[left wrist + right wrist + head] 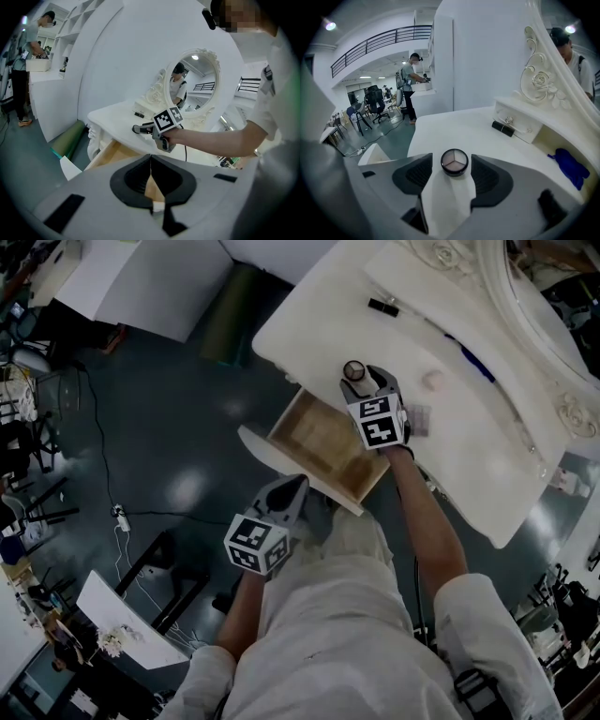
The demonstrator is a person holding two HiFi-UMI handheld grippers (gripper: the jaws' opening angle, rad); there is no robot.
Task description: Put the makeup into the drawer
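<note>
A small round compact with three powder shades lies near the front edge of the white vanity table. My right gripper is open, and the compact lies between its fingertips without either pad pressing on it. The wooden drawer stands pulled out below the tabletop. My left gripper hangs in front of the drawer with its jaws shut and nothing in them; its tips point at the drawer. A black tube lies further back on the table.
A pale round item and a small palette lie right of my right gripper. A blue object sits in the shelf under the ornate mirror. A green roll leans by the table's left end. People stand in the background.
</note>
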